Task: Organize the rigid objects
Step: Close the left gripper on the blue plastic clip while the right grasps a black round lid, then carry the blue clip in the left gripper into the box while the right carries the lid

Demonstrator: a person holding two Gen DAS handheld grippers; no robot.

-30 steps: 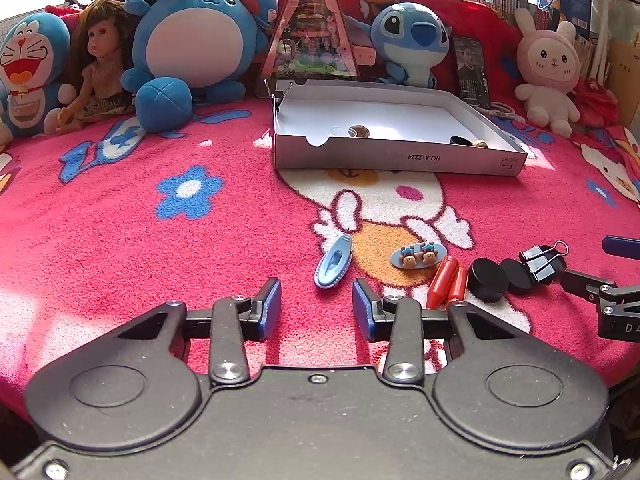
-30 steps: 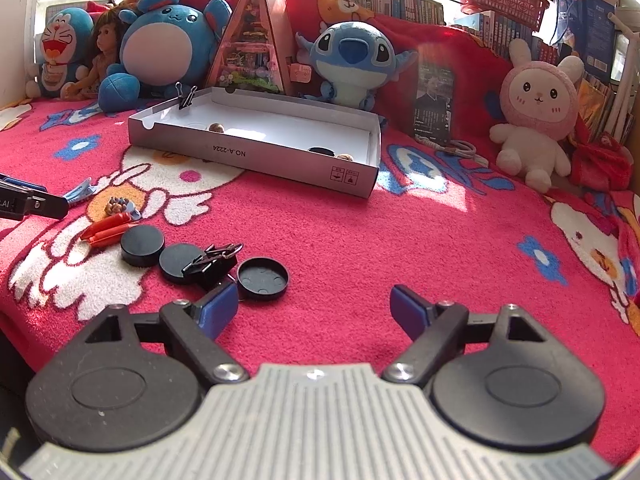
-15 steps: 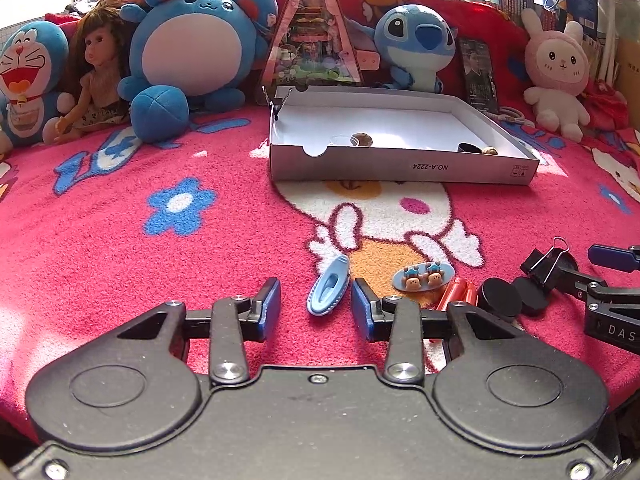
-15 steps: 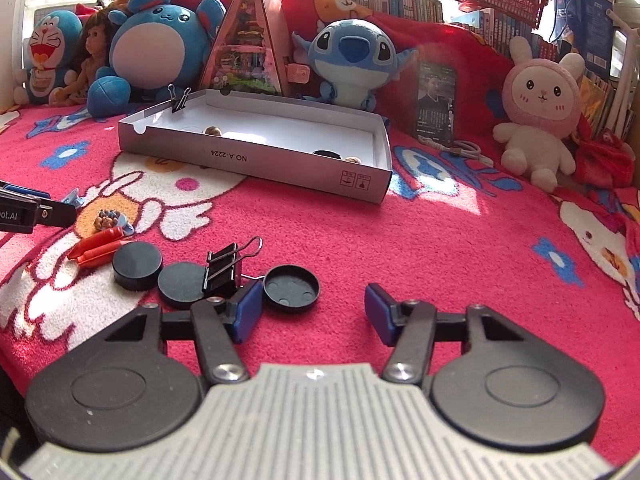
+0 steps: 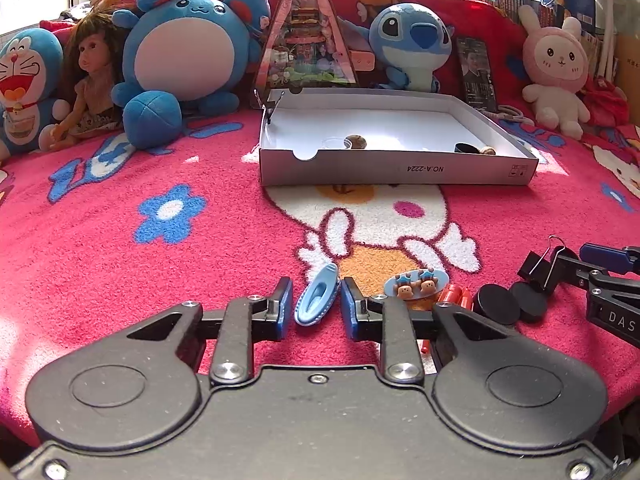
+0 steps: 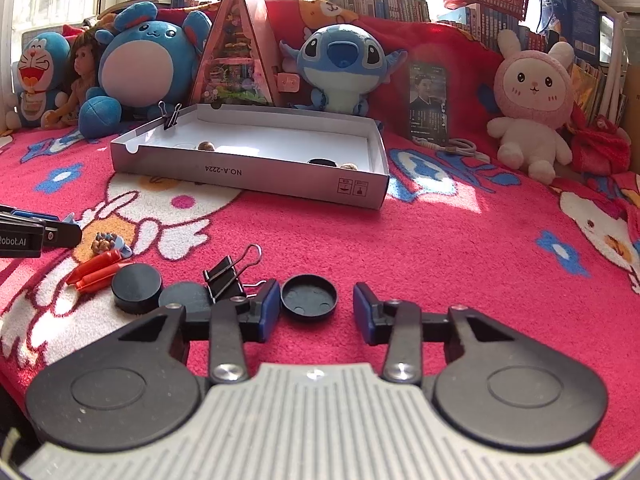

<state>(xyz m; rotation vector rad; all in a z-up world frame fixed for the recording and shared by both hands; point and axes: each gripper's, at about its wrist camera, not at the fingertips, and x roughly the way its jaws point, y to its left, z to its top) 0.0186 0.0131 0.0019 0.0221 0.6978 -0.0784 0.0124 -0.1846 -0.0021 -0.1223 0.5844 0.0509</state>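
Note:
In the left wrist view my left gripper [image 5: 316,304] is open with a light blue hair clip [image 5: 317,300] lying between its fingers on the blanket. An oval bear clip [image 5: 416,282], red pieces [image 5: 454,294] and two black discs [image 5: 498,304] lie to its right. In the right wrist view my right gripper [image 6: 316,308] is open around a black round lid [image 6: 309,298]; the lid sits near the left finger. A black binder clip [image 6: 228,278] lies just left of it. The white box [image 5: 392,168] stands farther back and holds a few small items.
Plush toys, a doll and a triangular display case [image 5: 308,36] line the back of the red blanket. A binder clip [image 6: 171,117] is clipped to the box's far left corner. A pink bunny plush [image 6: 532,108] sits at the right. A card and cable [image 6: 428,104] lie behind the box.
Both grippers have moved forward and down. The blue hair clip now lies between the left fingers. The right fingers have narrowed and now flank the black lid.

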